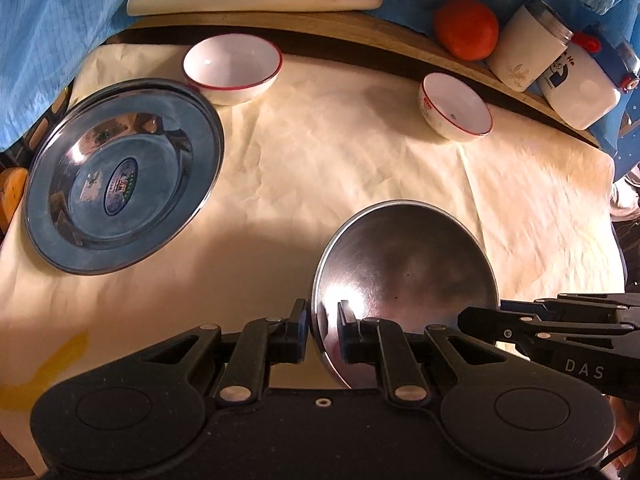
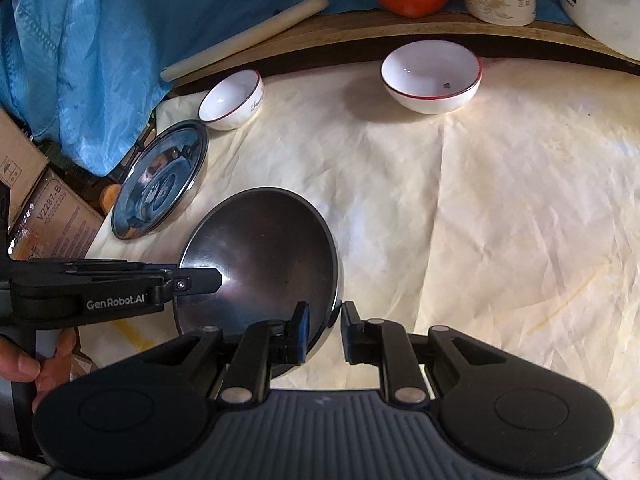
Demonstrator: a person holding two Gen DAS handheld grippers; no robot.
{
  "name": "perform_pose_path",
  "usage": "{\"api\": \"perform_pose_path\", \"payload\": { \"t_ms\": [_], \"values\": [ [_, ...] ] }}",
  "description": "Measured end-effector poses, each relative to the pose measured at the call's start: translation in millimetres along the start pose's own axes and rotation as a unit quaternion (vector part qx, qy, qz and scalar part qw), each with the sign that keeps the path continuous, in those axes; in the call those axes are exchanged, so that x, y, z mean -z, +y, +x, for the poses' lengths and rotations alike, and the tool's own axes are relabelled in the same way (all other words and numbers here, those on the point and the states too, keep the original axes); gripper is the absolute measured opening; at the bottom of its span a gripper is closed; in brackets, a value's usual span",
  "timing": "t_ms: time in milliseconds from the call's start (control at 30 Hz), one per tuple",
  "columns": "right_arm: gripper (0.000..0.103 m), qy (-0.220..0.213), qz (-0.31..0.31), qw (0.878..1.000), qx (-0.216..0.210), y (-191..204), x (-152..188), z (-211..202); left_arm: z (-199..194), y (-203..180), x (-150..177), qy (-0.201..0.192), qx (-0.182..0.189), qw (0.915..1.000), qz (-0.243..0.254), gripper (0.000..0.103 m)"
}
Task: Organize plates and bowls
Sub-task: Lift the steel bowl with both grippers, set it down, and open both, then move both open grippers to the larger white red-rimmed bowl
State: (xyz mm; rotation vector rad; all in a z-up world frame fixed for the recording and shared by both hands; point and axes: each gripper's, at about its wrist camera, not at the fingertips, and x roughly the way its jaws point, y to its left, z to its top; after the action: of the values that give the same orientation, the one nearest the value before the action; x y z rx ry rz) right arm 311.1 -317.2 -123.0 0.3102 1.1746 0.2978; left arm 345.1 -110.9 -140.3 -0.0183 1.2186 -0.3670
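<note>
Left wrist view: left gripper (image 1: pixel 324 320) clamps the steel bowl (image 1: pixel 404 280) rim near the tabletop's front edge; right gripper (image 2: pixel 323 320) straddles it, unclamped. Plate (image 1: pixel 124 176) and two white bowls remain unstacked.

Jug (image 2: pixel 600 4) cut off; box (image 2: pixel 60 216) lettering — unreadable.

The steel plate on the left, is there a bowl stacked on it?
No, the steel plate lies bare on the cloth, showing only its sticker, and the nearest white bowl sits beside it.

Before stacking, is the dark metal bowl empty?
Empty. The metal bowl shows only bare, shiny inside, with both grippers at its rim.
</note>
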Motion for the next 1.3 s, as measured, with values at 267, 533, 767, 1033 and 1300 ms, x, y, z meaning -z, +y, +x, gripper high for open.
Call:
{"api": "perform_pose_path", "payload": {
  "t_ms": [267, 533, 767, 1033, 1300],
  "values": [
    [0.034, -0.008, 0.008, 1.0, 0.008, -3.5, -0.4, -3.6, -4.0, 4.1, -2.2, -0.011, -0.012, 0.9999, -0.001, 0.04],
    [0.064, -0.042, 0.03, 0.998, 0.018, -15.7, -5.8, -22.8, -19.1, 8.2, -16.2, -0.045, -0.028, 0.9985, 0.015, 0.068],
    [0.09, -0.072, 0.039, 0.996, 0.03, -20.5, -19.4, -34.3, -18.2, -6.6, -51.9, -0.084, -0.018, 0.9963, 0.012, 0.094],
    [0.103, -0.117, 0.059, 0.99, 0.059, -41.5, -40.6, -43.0, 0.1, -32.6, -99.2, -0.098, 0.011, 0.9951, 0.013, 0.1],
    [0.103, -0.151, 0.095, 0.979, 0.098, -73.7, -73.1, -41.9, 33.6, -60.0, -131.9, -0.081, 0.024, 0.9959, 0.032, 0.101]
  ]
}}
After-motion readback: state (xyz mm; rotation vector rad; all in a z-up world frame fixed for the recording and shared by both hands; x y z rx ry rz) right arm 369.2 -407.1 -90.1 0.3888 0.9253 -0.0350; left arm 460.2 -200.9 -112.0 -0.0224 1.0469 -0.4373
